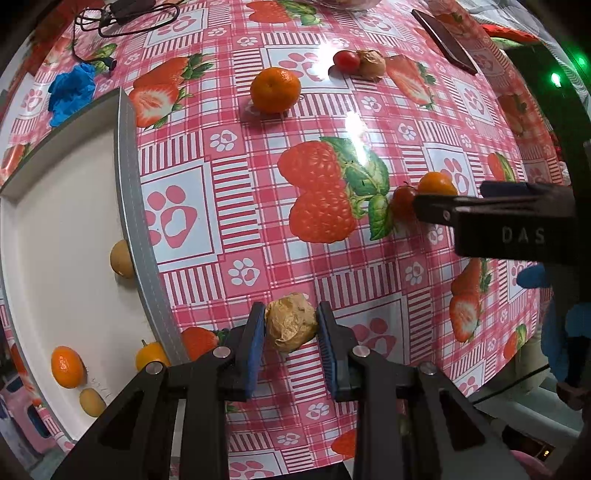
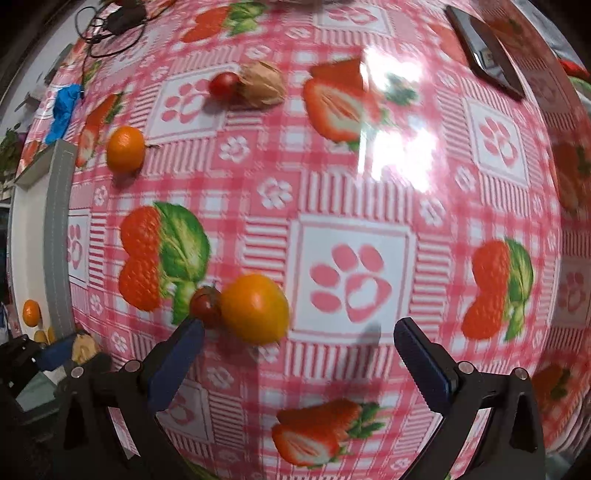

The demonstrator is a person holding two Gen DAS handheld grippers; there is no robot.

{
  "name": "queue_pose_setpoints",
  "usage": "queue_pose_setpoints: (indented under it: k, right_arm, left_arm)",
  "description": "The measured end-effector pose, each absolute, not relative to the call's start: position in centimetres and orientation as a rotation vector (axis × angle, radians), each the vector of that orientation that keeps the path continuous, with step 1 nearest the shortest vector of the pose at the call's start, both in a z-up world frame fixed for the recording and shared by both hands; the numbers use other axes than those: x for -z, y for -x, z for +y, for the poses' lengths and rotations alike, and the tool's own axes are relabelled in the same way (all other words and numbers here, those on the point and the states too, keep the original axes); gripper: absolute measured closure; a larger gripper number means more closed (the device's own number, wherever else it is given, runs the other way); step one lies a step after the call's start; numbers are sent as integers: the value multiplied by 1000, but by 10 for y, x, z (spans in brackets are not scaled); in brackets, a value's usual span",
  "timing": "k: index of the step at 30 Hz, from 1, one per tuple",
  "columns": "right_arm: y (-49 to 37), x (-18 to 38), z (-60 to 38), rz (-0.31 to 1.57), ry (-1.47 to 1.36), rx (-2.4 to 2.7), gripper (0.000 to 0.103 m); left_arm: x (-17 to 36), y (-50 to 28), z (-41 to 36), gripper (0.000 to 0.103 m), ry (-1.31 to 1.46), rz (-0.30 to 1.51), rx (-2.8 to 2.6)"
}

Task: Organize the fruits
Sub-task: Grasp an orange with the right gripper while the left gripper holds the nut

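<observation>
My left gripper (image 1: 291, 328) is shut on a papery husked fruit (image 1: 291, 322), held over the tablecloth just right of the white tray's grey rim (image 1: 129, 206). The tray holds a mandarin (image 1: 66, 366), a brownish round fruit (image 1: 122, 258) and two small yellow fruits (image 1: 92, 401). My right gripper (image 2: 298, 332) is open above a small orange fruit (image 2: 255, 308) and a cherry tomato (image 2: 205, 304); the orange one lies between the fingers, nearer the left finger. Further back on the table are another mandarin (image 2: 125, 148), a second cherry tomato (image 2: 224, 85) and a second husked fruit (image 2: 263, 85).
A dark phone (image 2: 484, 51) lies at the far right of the table. A crumpled blue glove (image 1: 70, 92) and black cables (image 1: 122, 18) sit at the far left behind the tray. The table's edge runs close on the right (image 1: 517, 373).
</observation>
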State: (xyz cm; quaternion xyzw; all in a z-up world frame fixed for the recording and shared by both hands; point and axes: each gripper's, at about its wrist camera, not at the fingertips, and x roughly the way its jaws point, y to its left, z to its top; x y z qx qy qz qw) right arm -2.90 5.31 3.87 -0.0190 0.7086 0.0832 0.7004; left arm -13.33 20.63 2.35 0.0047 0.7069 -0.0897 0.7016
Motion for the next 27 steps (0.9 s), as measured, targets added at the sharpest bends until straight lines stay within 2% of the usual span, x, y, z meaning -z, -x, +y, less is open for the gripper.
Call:
queue_pose_setpoints:
  k: [2,10,17,27]
  right_arm:
    - [13,-42,69,1572,55,-199,1]
    - [0,-41,106,1587,-7,-307,34]
    - [0,-38,126,1582,-31,-327,34]
    - [12,-45,99,1560,-70,-299,34]
  left_arm:
    - [-21,130,208,72,-5,1575,196]
    - [-20,129,211,72,10,1576,191]
    - [-23,130,212,72,12,1572,193]
    - [-23,130,212,72,13,1570,203]
